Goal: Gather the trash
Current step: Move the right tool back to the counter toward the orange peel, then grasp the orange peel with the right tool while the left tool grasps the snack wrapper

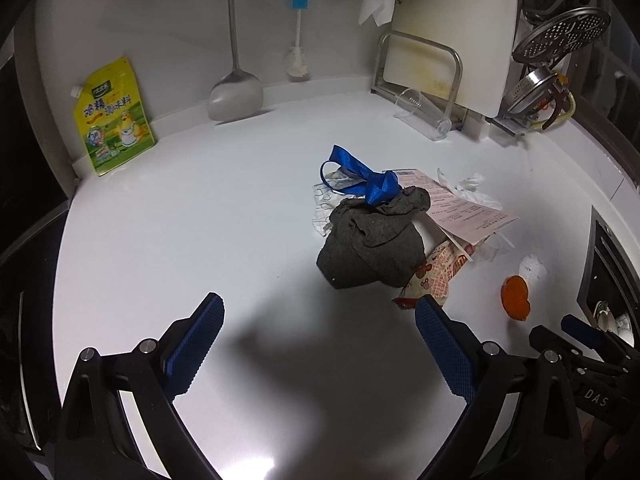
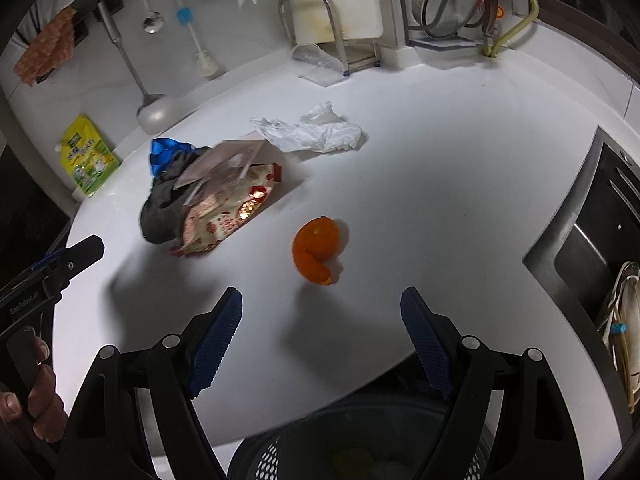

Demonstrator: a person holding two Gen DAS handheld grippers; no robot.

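A trash pile lies on the white counter point(image 1: 200, 220): a grey cloth point(image 1: 372, 248) with a blue ribbon point(image 1: 360, 176), a pink receipt point(image 1: 460, 204), a red-patterned snack wrapper point(image 1: 436, 272) and a crumpled tissue point(image 1: 468, 188). An orange peel point(image 1: 516, 298) lies to its right. My left gripper point(image 1: 320, 320) is open and empty, just short of the cloth. In the right wrist view, my right gripper point(image 2: 322, 312) is open and empty, just short of the orange peel point(image 2: 314, 250). The cloth point(image 2: 160, 212), wrapper point(image 2: 224, 212) and tissue point(image 2: 312, 132) lie beyond.
A black perforated bin point(image 2: 340, 440) sits below the counter's front edge. A yellow seasoning pouch point(image 1: 114, 116), hanging ladle point(image 1: 236, 92), brush point(image 1: 298, 40), clear cup point(image 1: 424, 114) and cutting board rack point(image 1: 440, 52) line the back. A sink point(image 2: 600, 232) is at right.
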